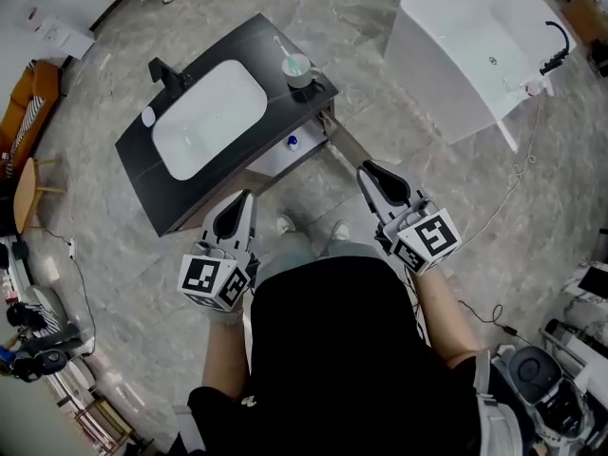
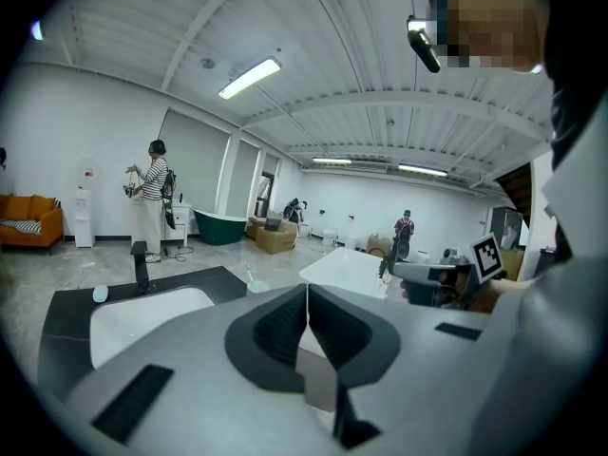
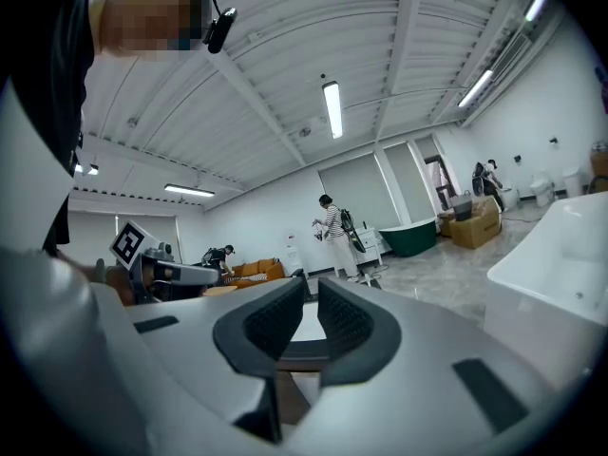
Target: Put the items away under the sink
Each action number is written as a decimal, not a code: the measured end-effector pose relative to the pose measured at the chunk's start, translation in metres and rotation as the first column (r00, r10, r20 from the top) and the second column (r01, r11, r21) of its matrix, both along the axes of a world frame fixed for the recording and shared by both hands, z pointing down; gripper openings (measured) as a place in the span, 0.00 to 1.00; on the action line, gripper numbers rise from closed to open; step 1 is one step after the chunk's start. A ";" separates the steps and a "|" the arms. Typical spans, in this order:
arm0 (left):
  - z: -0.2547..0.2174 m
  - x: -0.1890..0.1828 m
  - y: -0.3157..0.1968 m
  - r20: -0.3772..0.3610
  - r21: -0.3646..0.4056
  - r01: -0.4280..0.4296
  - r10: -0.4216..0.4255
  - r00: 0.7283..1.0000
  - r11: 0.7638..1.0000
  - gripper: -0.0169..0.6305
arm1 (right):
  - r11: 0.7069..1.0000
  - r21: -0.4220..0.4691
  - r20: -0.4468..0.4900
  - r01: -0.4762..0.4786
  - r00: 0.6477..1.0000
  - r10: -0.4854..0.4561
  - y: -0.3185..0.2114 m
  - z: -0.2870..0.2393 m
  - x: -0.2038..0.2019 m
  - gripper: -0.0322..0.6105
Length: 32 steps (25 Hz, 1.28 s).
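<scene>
- Currently left gripper [image 1: 244, 200] and right gripper [image 1: 365, 171] are both sitting closed, gripping nothing; both hovering short of the sink [image 1: 209, 122]
- Cup [image 1: 298, 67] is standing at the counter [image 1: 255, 38] corner; arriving with jaws closed is risking nudging it off

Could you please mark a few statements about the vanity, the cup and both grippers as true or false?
1. The left gripper and the right gripper are both shut and empty. True.
2. The cup sits inside the basin. False: it stands on the black countertop, beside the basin.
3. The bathtub stands apart from the countertop. True.
4. The cup touches the faucet. False: they stand well apart.
</scene>
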<state>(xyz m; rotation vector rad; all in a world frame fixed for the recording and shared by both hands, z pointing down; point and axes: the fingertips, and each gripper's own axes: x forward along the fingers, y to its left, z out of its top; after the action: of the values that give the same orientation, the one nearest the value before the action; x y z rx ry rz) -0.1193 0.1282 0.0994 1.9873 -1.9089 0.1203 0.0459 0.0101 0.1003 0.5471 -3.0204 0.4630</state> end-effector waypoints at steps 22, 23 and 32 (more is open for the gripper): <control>0.055 -0.090 -0.184 -0.100 -0.054 -0.194 0.188 0.977 0.979 0.06 | 0.984 -0.040 -0.128 -0.175 0.977 0.168 -0.115 0.073 -0.081 0.12; 0.059 -0.094 -0.190 -0.110 -0.056 -0.204 0.197 0.974 0.977 0.06 | 0.983 -0.039 -0.139 -0.180 0.975 0.173 -0.119 0.078 -0.087 0.12; 0.106 -0.130 -0.250 -0.188 -0.097 -0.249 0.228 0.955 0.964 0.07 | 0.978 -0.045 -0.226 -0.203 0.956 0.188 -0.158 0.126 -0.134 0.13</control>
<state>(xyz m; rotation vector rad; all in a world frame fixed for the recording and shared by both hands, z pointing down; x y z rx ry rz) -0.2490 -0.1221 0.2056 2.0659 -1.5138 0.1173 -0.0886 -0.1478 0.2266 0.8370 -2.7418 0.4757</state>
